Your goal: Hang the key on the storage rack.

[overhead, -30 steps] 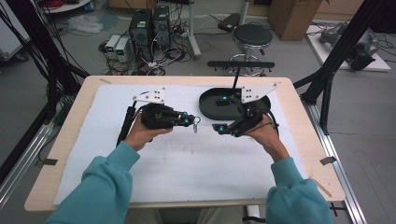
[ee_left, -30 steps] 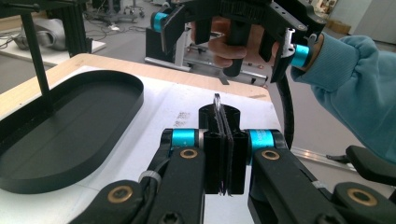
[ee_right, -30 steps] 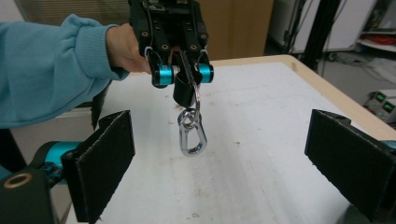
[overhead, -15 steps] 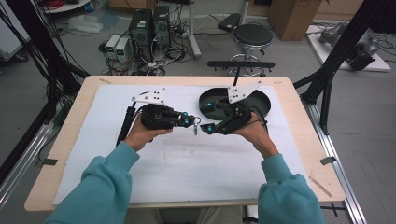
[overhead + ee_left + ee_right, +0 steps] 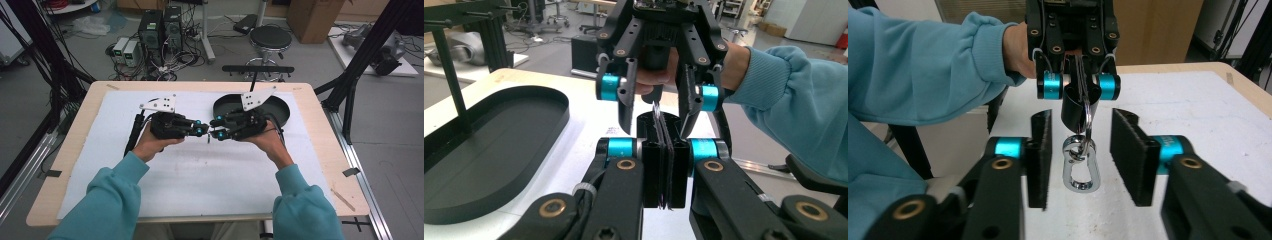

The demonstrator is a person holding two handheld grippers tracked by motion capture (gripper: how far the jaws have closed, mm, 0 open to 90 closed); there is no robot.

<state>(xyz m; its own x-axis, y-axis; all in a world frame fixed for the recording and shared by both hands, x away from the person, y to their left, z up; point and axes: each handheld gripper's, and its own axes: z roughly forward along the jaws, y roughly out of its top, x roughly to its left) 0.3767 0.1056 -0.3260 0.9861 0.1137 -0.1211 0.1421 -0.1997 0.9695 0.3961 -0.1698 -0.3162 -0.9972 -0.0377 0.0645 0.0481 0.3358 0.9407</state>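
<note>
The person wears teal sleeves [image 5: 115, 200]. Both the left gripper [image 5: 201, 131] and the right gripper [image 5: 216, 128] are black with cyan rollers, brass-coloured pivots and ribbed black pads [image 5: 1040, 150]; a grey plate [image 5: 159, 104] sits at 12 o'clock on the left one.

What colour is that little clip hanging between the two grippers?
Shiny silver metal; the clip shows best in the right gripper view, hanging from the left gripper.

right tongs [image 5: 216, 129] moved closer to left tongs [image 5: 201, 128]

- A black oval tray [image 5: 280, 107] lies on the white mat [image 5: 210, 175] at about 1 o'clock.
- A round stool [image 5: 270, 37] stands on the floor at 12 o'clock.
- Computer boxes [image 5: 160, 25] with cables stand at 11 o'clock.
</note>
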